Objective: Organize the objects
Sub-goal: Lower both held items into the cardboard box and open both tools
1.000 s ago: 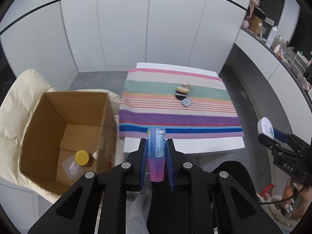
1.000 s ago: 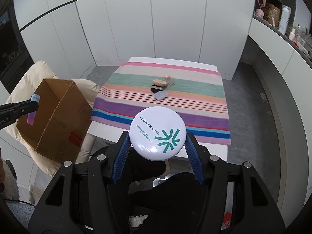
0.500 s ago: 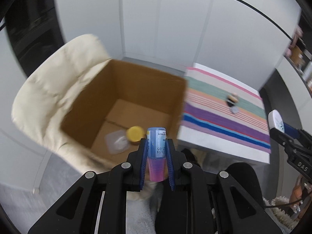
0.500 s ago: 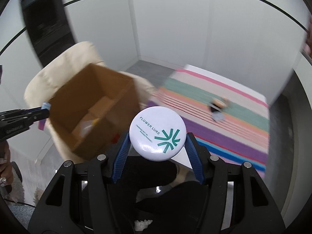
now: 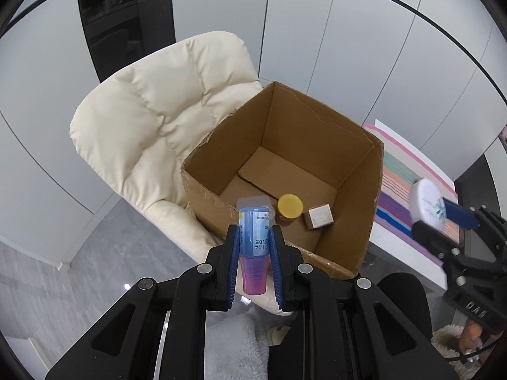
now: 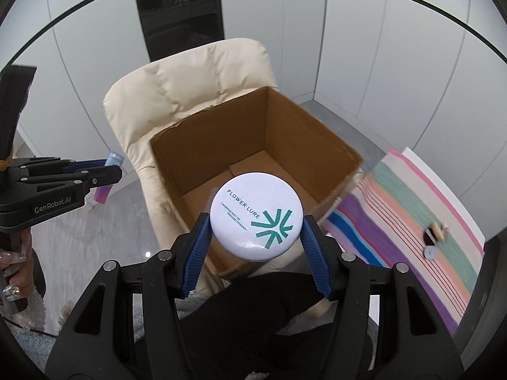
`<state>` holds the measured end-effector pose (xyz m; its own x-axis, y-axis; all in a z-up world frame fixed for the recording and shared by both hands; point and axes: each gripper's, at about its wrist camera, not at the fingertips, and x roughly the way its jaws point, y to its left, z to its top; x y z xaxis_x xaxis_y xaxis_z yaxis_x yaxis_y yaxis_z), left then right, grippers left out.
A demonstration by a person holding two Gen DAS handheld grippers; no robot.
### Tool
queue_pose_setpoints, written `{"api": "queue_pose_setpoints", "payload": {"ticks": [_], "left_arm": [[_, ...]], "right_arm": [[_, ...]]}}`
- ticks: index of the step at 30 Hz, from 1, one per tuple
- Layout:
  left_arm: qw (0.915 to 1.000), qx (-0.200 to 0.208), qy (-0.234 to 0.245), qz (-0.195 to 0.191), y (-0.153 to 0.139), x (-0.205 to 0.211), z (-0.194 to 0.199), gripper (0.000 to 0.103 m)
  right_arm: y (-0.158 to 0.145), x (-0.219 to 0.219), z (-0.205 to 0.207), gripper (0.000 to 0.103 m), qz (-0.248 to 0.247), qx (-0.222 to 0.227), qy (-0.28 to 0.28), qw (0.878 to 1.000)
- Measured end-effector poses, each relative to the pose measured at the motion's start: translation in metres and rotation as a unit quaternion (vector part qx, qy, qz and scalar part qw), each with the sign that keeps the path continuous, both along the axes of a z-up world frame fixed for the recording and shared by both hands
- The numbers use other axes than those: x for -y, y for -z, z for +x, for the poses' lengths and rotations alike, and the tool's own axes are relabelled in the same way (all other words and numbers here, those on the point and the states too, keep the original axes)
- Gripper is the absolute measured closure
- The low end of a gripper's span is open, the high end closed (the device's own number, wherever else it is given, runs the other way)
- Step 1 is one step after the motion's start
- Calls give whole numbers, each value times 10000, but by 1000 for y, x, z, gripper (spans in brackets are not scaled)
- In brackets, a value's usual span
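Observation:
My left gripper [image 5: 253, 247] is shut on a blue-and-pink tube [image 5: 252, 243], held just short of the near wall of an open cardboard box [image 5: 320, 133]. My right gripper [image 6: 256, 221] is shut on a round white powder compact [image 6: 256, 215], held before the same box [image 6: 285, 126]. Inside the box lie a yellow-capped jar [image 5: 289, 207], a small white cube [image 5: 318, 217] and a clear plastic piece [image 5: 253, 202]. The left gripper with the tube also shows in the right wrist view [image 6: 107, 174], left of the box.
The box rests on a cream padded armchair [image 5: 152, 120]. A table with a striped cloth [image 6: 412, 215] stands to the right, with a few small items [image 6: 435, 236] on it. White cabinet walls stand behind. Grey floor [image 5: 95, 253] lies to the left.
Both grippers have swung left from the striped table toward the box, and the box is now nearer and in front of them. Both still hold their objects.

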<state>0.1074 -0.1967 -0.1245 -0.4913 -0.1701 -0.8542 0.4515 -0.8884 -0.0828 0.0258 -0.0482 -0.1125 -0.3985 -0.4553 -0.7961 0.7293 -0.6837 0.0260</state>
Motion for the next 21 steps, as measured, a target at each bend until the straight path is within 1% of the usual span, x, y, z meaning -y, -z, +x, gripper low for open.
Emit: {"api": "queue_pose_setpoints", "payload": {"ticks": [5,9,16,19,21], "left_arm": [[9998,-189,83,71,0,0,-12,84],[9995,-291,136,51,7,0,-36,83],[9993,-185,310,-67,25,-1,-88,83],[9991,-162,378,-135,32,0,-102,83],[9991,-141,391,-52,37,3,-109,83]], "right_arm": [[7,18,-3,43,80,16,-96,9999],[15,22,-16,43,121,74,-58,9999],[39,37,-46,43,264,144,29,9995],[50,46,-58,43,375,155,39,9992],[55,49,-64,43,400,202,31,9990]]}}
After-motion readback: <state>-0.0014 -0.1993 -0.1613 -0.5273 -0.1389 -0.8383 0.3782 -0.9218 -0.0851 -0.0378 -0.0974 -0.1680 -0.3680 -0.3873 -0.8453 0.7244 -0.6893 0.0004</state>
